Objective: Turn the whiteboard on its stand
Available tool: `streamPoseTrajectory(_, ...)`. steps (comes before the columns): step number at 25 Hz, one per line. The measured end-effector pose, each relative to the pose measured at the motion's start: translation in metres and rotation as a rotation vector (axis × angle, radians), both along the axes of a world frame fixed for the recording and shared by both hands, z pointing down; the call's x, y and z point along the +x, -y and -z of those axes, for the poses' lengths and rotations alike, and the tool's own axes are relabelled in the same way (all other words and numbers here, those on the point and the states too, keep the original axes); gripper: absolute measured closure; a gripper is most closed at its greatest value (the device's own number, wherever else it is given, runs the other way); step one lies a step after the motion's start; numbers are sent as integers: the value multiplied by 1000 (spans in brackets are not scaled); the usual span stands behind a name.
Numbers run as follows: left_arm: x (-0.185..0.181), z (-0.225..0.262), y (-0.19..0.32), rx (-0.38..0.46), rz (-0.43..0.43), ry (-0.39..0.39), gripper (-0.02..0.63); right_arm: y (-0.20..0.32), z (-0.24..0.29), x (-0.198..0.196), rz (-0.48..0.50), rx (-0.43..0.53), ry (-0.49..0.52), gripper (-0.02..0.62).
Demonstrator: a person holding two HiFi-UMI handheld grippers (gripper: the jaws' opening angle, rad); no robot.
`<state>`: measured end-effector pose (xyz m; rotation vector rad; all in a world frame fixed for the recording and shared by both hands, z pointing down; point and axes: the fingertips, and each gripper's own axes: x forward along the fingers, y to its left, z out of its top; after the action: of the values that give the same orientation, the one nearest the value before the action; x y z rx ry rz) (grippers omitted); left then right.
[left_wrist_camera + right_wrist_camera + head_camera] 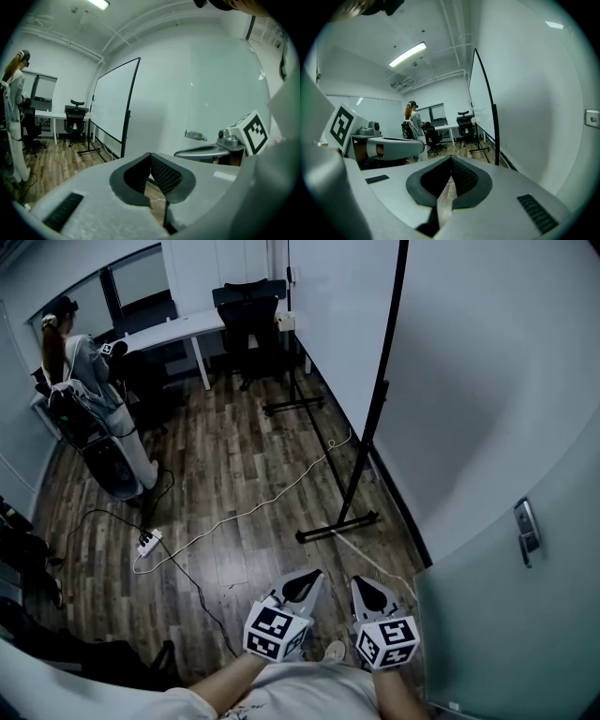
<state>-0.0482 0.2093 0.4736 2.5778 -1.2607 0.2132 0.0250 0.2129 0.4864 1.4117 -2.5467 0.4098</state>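
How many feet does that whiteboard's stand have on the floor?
2. The near foot sits under the closer black post; the far foot lies toward the desk. None seems hidden.

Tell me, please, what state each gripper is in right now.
Left gripper: closed, holding nothing.
Right gripper: closed, holding nothing.

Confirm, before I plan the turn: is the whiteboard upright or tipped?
Upright: the whiteboard stands vertical, with both feet of its stand flat on the floor.
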Motion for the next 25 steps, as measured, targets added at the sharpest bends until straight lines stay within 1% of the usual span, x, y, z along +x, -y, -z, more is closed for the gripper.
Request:
streamPoseTrajectory(7,-23,-5,8,-4,-7,-15,595,9,-4,-11,-72,5,-1,589)
streamPoseTrajectory(12,-19,-9,28,-10,-21,-20,595,28,-8,-3,-100,1,4,589)
streamPoseTrajectory(18,-11,-13,80,-7,-6,-8,595,81,-17,7,-101,-2,24,589)
streamPoseTrajectory(25,7,-9,170,3,18,-7,595,177,-9,26,-67,24,16,589)
